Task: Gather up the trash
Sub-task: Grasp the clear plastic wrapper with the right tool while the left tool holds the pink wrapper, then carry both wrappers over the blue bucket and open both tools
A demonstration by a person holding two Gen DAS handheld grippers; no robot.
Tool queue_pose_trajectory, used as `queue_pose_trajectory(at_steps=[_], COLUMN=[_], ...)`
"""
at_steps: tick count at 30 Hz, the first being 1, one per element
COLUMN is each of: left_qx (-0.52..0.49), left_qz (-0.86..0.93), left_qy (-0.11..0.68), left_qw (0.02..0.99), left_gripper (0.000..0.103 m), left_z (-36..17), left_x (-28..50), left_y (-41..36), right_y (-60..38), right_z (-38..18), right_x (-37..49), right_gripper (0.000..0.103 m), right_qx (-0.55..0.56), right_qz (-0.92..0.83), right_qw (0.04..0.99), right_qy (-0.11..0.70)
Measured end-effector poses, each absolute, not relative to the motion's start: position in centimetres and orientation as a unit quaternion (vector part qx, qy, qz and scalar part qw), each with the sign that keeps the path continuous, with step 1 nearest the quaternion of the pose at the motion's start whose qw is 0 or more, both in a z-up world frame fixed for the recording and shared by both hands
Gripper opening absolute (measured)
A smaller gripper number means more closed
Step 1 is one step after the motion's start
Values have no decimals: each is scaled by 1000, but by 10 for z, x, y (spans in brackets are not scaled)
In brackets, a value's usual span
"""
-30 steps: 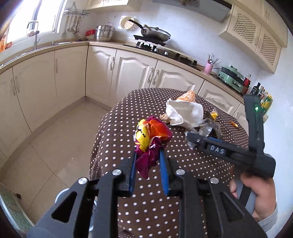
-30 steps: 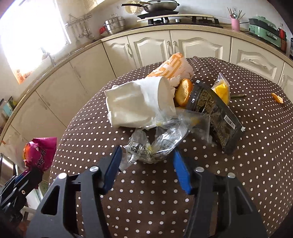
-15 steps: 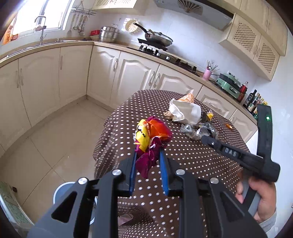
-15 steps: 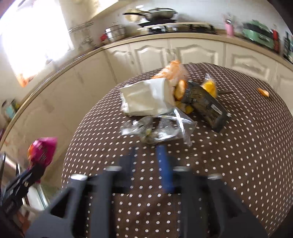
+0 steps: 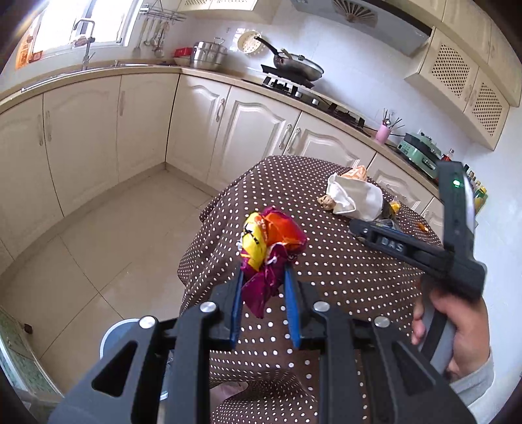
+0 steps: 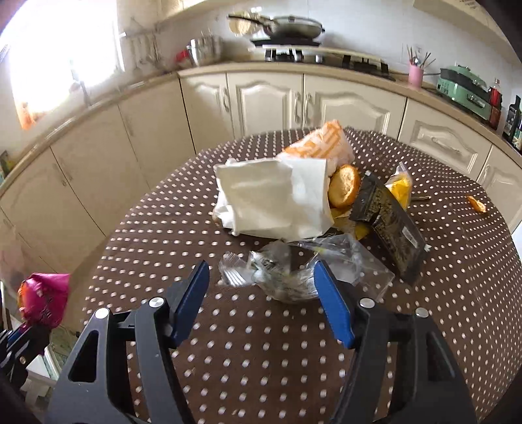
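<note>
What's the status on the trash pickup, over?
Left hand-held gripper shut on crumpled magenta-and-yellow snack wrapper. Right hand-held gripper open, jaws just closing around crumpled clear plastic bag. Nothing in the way.

Cream cabinets [image 5: 254, 130], pale tiled floor [image 5: 114, 248], bright window [image 5: 81, 22], white walls

Round table [image 6: 228, 358], brown cloth with white dots, fills view ahead of right claw [image 6: 261, 287]. Crumpled clear plastic bag [image 6: 293, 274] on cloth between claw's blue pads, pads not pressing it. White paper bag [image 6: 274, 199] just beyond it. Orange-striped wrapper [image 6: 319, 143] behind that. Bread piece [image 6: 344, 190] and black packet [image 6: 388, 221] ahead right. Yellow packet [image 6: 401, 186] farther right. Small orange scrap [image 6: 476, 204] alone near far right edge.
</note>
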State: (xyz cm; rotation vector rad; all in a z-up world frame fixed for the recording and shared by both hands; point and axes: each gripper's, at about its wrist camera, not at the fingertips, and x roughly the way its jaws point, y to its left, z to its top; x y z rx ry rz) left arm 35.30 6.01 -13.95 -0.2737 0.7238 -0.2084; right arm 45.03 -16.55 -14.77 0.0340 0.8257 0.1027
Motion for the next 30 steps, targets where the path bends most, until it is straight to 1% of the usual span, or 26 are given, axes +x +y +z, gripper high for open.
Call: queue_pose_trajectory(at_steps=[1,4,12,17,21,27,30], left_qx=[-134,-134,-150,-162,-170,-183,-187], left_qz=[-102,-103,-97,-73,-40,32,72], left_qy=[353,353,340,335,335,355,385], left_qw=[920,920,923,925,926,916,901], left_gripper=[22,22,22,22,22,22,22], left_z=[-141,-141,-136,-137,-142,-172,-204], left_x=[354,354,339,323,307,281,274], left_y=[60,59,77,100,128,183,209], right_y=[-166,-165,-146,-94,-50,16,47], right_z=[-150,-150,-133,-120,-121,-144,-169], right_x=[454,450,396,367,359,348,346], right_gripper=[43,41,41,41,41,41,41], right_qx=[13,2,17,2,-12,-40,-59], right_qz=[50,52,117,185,231,295,319], right_qw=[910,912,916,911,900,874,855], right_qy=[410,406,383,368,369,384,405])
